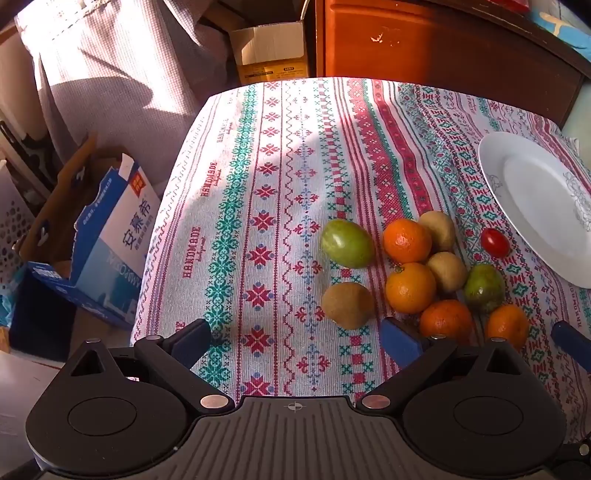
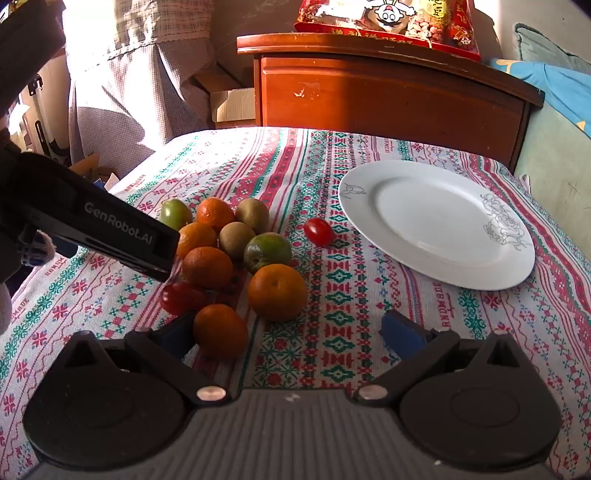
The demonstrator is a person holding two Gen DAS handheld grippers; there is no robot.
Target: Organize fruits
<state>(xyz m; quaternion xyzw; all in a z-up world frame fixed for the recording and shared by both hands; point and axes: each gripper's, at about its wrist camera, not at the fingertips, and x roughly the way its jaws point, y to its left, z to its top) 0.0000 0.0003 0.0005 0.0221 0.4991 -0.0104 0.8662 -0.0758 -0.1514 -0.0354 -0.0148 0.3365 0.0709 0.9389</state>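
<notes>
A pile of fruit lies on the patterned tablecloth (image 1: 258,184): several oranges (image 1: 410,287), kiwis (image 1: 348,305), green fruits (image 1: 346,243) and a red cherry tomato (image 1: 495,242). A white plate (image 1: 535,206) sits empty to the right. My left gripper (image 1: 297,341) is open and empty, with a kiwi just beyond its right finger. In the right wrist view the fruit pile (image 2: 236,251), a cherry tomato (image 2: 318,231) and the plate (image 2: 436,221) show. My right gripper (image 2: 290,334) is open and empty, an orange (image 2: 220,331) by its left finger.
A wooden cabinet (image 2: 388,92) stands behind the table with a red snack bag (image 2: 388,18) on top. Cardboard boxes (image 1: 99,243) sit on the floor to the left. The left gripper's black body (image 2: 99,225) reaches in over the pile's left side.
</notes>
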